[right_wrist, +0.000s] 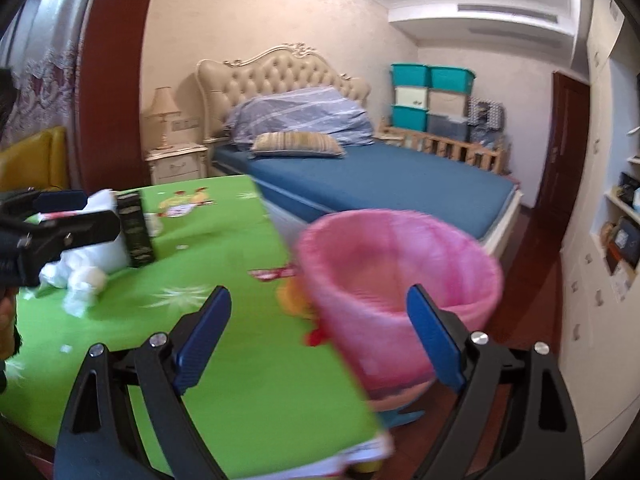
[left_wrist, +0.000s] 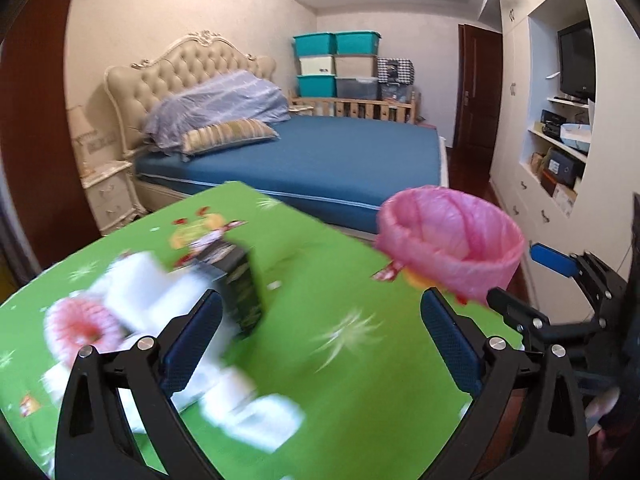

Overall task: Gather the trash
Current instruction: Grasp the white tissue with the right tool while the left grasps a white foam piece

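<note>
- Two views show a bedroom with a green-covered surface [left_wrist: 320, 360] in front of a blue bed [left_wrist: 320, 160].
- Left wrist view: the left gripper [left_wrist: 322, 334] has its jaws spread wide apart with nothing between them, only green cloth below.
- Blurred white crumpled tissues [left_wrist: 136, 284] lie on the surface left of the left finger, touching a dark box [left_wrist: 236, 284] that stands upright among them.
- More white tissue [left_wrist: 256, 420], also blurred, lies nearer the camera, just beside the left finger.
- A bin lined with a pink bag [left_wrist: 452, 240] stands off the right edge of the surface, its mouth open upward.
- The right gripper [left_wrist: 524, 280] shows at the far right, beside the bin, fingers parted.
- Right wrist view: the right gripper [right_wrist: 320, 320] is wide open and empty, pointing at the edge of the surface [right_wrist: 240, 360] and the pink-lined bin [right_wrist: 400, 272] just beside it.
- The bin's inside is too blurred to tell what it holds.
- At the left edge the left gripper [right_wrist: 76, 210] reaches over the white tissues [right_wrist: 86, 276], next to the upright dark box [right_wrist: 136, 228]; whether it touches them cannot be told.
- Small white scraps [right_wrist: 64, 348] dot the green cloth nearer the camera.
</note>
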Action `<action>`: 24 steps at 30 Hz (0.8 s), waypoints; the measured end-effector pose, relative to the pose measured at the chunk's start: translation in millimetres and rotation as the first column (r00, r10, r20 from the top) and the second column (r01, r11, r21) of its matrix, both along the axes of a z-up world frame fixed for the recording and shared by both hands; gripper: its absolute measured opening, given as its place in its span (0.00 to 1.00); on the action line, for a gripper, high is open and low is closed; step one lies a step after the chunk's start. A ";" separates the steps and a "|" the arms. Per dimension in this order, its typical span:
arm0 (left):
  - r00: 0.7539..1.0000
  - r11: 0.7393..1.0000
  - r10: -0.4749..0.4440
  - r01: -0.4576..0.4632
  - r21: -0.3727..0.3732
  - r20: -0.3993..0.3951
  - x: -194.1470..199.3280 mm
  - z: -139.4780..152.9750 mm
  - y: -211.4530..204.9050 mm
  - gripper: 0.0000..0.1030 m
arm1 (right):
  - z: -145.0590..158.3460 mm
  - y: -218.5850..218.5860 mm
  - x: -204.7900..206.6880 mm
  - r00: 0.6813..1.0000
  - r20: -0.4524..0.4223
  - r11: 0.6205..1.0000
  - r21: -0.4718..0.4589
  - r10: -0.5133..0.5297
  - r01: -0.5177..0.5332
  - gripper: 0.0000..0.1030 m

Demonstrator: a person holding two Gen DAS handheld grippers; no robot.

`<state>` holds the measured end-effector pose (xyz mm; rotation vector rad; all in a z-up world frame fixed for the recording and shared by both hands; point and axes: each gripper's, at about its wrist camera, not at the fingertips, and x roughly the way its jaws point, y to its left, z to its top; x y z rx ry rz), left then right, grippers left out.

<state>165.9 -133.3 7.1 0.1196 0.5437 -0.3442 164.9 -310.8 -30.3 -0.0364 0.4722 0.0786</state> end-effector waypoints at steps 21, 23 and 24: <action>0.900 0.904 0.427 -0.428 0.008 -0.087 -77.2 -36.0 212.7 0.91 | -11.4 166.5 5.8 0.936 -0.142 0.939 -0.076 0.322 -0.335 0.84; 0.894 0.898 0.438 -0.439 0.014 -0.092 -78.3 -38.4 219.7 0.91 | -13.6 175.5 12.2 0.934 -0.160 0.936 -0.095 0.320 -0.338 0.84; 0.892 0.897 0.442 -0.442 0.018 -0.094 -78.0 -38.9 221.6 0.91 | -14.6 178.8 16.8 0.932 -0.170 0.936 -0.101 0.319 -0.338 0.84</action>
